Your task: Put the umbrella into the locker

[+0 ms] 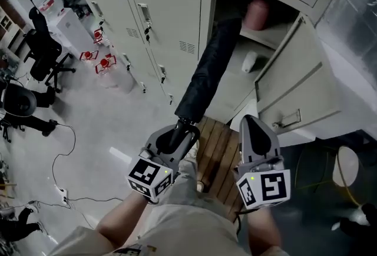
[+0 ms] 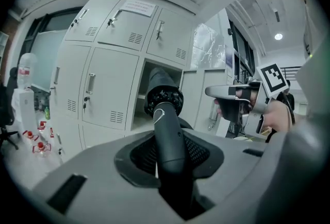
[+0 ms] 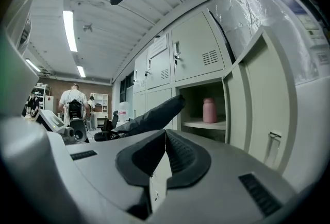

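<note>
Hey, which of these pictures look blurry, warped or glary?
Head view: the pink bottle in the open grey metal locker is smeared and shadowed. Left gripper view: fisheye bows the row of grey locker doors; the black folded umbrella looms oversized; corners go black. Right gripper view: the long ceiling light strip glares white, edges bend and darken.

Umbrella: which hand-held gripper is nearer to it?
Left. The left hand-held gripper grips the umbrella by its handle; the right hand-held gripper hangs apart beside it, holding nothing.

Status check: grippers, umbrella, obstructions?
Left hand-held gripper shut on umbrella. Right hand-held gripper shut, empty. Umbrella tip at open locker mouth; pink bottle on its shelf.
</note>
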`<state>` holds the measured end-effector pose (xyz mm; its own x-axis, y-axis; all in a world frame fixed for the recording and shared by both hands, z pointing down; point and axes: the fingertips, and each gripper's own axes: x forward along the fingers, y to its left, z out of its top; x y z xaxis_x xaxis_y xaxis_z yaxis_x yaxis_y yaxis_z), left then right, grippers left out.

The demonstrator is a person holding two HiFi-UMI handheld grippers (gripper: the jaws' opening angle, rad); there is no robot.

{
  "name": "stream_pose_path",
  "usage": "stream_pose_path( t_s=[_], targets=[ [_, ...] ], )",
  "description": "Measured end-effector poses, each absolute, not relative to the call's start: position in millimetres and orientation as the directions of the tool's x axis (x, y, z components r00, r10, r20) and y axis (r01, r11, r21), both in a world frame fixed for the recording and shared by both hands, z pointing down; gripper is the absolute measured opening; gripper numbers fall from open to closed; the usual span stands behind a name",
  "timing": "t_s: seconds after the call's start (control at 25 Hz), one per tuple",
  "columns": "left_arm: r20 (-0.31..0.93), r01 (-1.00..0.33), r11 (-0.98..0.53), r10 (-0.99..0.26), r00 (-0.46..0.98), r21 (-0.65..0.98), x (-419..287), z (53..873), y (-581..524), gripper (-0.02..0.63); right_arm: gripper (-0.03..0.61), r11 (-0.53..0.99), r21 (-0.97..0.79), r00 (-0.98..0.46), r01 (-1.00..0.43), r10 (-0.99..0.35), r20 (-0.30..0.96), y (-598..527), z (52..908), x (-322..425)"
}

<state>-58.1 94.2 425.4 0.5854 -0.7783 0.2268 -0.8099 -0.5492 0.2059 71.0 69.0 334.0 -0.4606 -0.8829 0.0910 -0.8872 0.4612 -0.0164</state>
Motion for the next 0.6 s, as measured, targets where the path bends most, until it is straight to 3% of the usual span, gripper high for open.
stream_pose_path(
  t_s=[0.6],
  targets=[
    [0.356, -0.795, -0.559, -0.711, 0.606, 0.237, -61.4, 509.5, 43.0, 0.109, 0.008, 0.468, -0.042, -0.467, -0.883, -0.866, 0.180, 1.0, 401.1, 53.0]
  ],
)
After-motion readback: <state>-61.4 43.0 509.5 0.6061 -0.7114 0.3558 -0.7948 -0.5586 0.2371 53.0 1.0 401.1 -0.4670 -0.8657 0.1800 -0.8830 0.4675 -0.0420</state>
